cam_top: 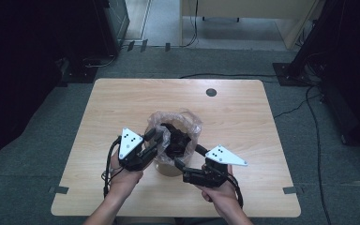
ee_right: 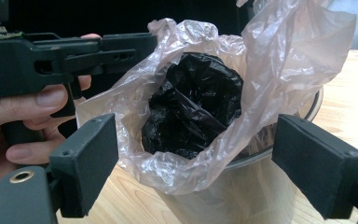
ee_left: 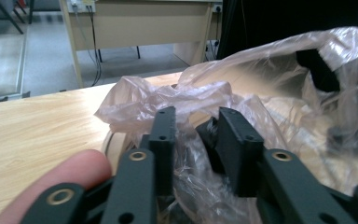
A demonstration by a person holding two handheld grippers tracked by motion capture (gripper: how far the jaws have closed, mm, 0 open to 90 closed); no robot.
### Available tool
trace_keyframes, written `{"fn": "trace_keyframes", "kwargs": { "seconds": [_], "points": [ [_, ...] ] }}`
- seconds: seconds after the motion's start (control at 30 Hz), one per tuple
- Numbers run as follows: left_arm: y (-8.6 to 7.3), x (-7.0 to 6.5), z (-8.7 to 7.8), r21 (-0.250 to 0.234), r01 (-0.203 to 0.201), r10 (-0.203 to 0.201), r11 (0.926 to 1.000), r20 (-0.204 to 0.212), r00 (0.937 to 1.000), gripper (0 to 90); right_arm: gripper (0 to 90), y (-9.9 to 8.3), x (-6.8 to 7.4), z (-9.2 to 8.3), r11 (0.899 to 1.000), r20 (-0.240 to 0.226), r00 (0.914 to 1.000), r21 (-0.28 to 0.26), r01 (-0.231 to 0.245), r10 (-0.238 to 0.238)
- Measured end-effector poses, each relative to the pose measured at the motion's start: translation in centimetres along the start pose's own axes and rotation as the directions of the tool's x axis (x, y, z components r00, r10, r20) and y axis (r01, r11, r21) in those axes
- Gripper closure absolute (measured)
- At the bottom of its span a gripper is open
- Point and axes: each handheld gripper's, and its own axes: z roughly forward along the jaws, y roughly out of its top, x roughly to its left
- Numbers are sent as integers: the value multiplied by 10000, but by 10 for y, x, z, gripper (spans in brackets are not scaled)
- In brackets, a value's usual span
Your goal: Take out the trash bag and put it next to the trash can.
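Observation:
A pale round bin (cam_top: 168,168) stands in the middle of the wooden table (cam_top: 122,103). A clear plastic bag (cam_top: 190,123) is draped loosely over its rim, and a crumpled black bag (cam_top: 176,138) sits inside it. My left gripper (cam_top: 157,136) is at the bin's left rim. In the left gripper view its jaws (ee_left: 196,121) are shut on a bunched fold of the clear bag (ee_left: 279,84). My right gripper (cam_top: 187,157) is at the bin's near right side. Its jaws (ee_right: 198,128) stand wide open on either side of the clear bag (ee_right: 289,56) and black bag (ee_right: 196,107), touching neither.
A dark round hole (cam_top: 211,92) is set in the table near its far edge. Black cables (cam_top: 309,98) run over the grey floor to the right. A light wooden desk (cam_top: 243,9) stands beyond the table, with dark equipment (cam_top: 117,18) at the left.

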Motion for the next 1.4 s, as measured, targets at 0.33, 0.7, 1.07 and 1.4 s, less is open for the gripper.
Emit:
{"fn": "trace_keyframes", "kwargs": {
  "seconds": [0.33,0.7,1.07,1.4],
  "points": [
    [7,2,1,-260,353,-360,9990,-276,9990,842,105,4,22,13,9999,289,9995,73,154,-156],
    [10,4,0,-349,462,-476,9983,-396,9981,843,0,0,46,36,9982,889,9947,369,478,-509],
    [10,20,-12,-620,598,-612,9963,-205,9979,728,900,-7,41,36,9956,1172,9896,-318,880,-837],
    [-5,40,-26,-631,993,-1037,9930,-699,9921,259,900,-4,34,31,9892,1478,9832,-838,1199,-1067]
  ]
}}
